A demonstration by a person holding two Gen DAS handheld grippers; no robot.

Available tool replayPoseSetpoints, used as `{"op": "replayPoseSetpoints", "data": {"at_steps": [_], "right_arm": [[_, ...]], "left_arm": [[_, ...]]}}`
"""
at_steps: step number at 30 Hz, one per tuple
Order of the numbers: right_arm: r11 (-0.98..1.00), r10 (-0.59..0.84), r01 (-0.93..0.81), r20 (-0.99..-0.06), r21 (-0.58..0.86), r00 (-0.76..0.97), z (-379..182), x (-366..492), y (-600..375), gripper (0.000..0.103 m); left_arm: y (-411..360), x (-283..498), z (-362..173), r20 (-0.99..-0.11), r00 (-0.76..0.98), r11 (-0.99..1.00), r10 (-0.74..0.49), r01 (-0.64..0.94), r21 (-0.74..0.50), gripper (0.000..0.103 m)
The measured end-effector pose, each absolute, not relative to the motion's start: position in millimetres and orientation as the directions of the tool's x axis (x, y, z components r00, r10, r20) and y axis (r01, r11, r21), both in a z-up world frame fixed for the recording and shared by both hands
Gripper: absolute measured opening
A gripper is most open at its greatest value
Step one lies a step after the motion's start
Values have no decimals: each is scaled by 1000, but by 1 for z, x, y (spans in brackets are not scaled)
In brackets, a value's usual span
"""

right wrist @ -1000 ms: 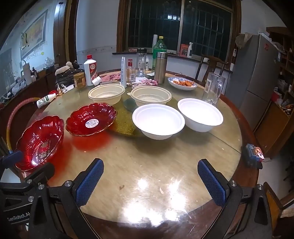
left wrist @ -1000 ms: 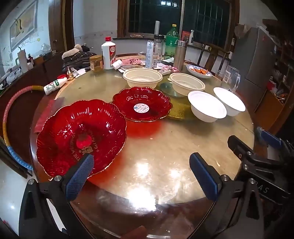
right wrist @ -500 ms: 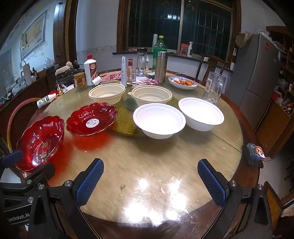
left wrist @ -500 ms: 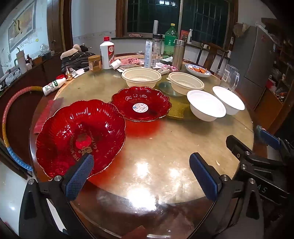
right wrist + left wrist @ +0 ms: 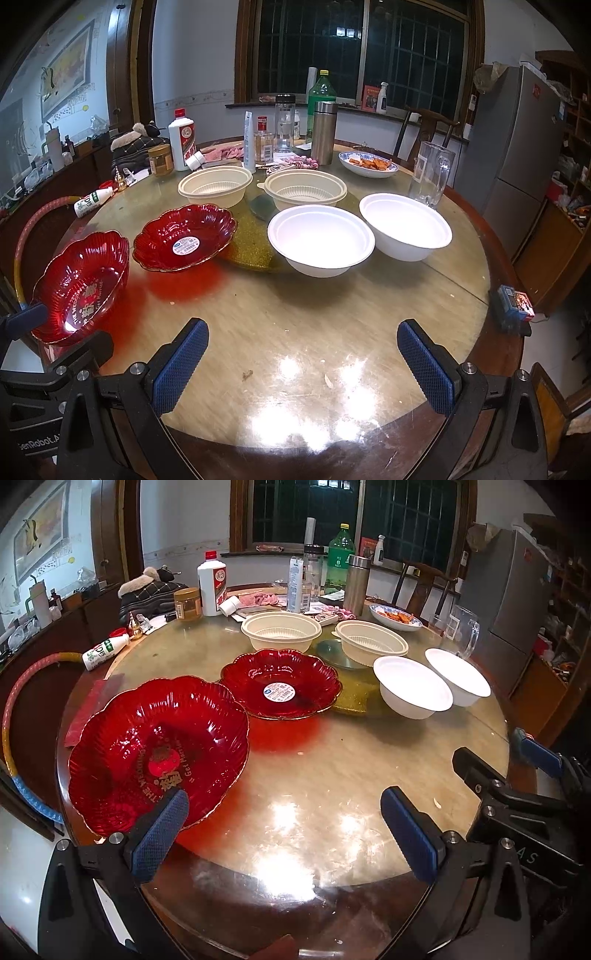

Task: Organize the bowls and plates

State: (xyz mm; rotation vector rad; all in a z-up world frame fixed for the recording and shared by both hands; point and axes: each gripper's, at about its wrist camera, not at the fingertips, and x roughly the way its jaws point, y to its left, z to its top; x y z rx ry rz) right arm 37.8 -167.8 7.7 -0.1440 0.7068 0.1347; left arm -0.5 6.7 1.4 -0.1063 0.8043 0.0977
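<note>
Two red scalloped plates sit on the round table: a near one (image 5: 155, 753) at the left edge and a far one (image 5: 280, 683) with a white sticker. Two white bowls (image 5: 320, 240) (image 5: 405, 225) stand at the right, two beige plastic bowls (image 5: 216, 184) (image 5: 306, 188) behind. My left gripper (image 5: 284, 834) is open and empty, its left finger just in front of the near red plate's rim. My right gripper (image 5: 303, 365) is open and empty above the table's front edge, well short of the white bowls.
Bottles, a steel flask (image 5: 324, 131), a jar, a dish of food (image 5: 368, 164) and a glass pitcher (image 5: 430, 177) crowd the table's far side. A gold mat (image 5: 251, 247) lies mid-table. A small box (image 5: 513, 302) sits at the right edge. A hoop (image 5: 22, 701) hangs left.
Both grippers have moved slightly forward towards the dishes; the plates and bowls look a little nearer. Both stay open. Nothing on the table moved.
</note>
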Motion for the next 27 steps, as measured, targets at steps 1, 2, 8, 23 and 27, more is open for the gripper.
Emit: {"op": "replayPoseSetpoints", "data": {"at_steps": [1,2,8,23,27], "right_arm": [[982,74,-171,-654,-85,753,8,37,-168,103],[982,75,-171,-654,-85,753,8,37,-168,103],[982,75,-171,-653,-83,753,9,37,-168,103],[982,75,-170,-652,-84,755,10,35,-168,103],[982,74,-169,-652,-84,755,10,35,-168,103]], "left_arm": [[7,-1,2,-723,690,990,45,-126,-58,103],[7,-1,1,-723,690,990,45,-126,-59,103],[7,-2,1,-722,690,990,47,-128,-57,103],[8,-3,1,-721,691,990,46,-127,-58,103],[8,-3,1,-721,691,990,47,-127,-57,103]]}}
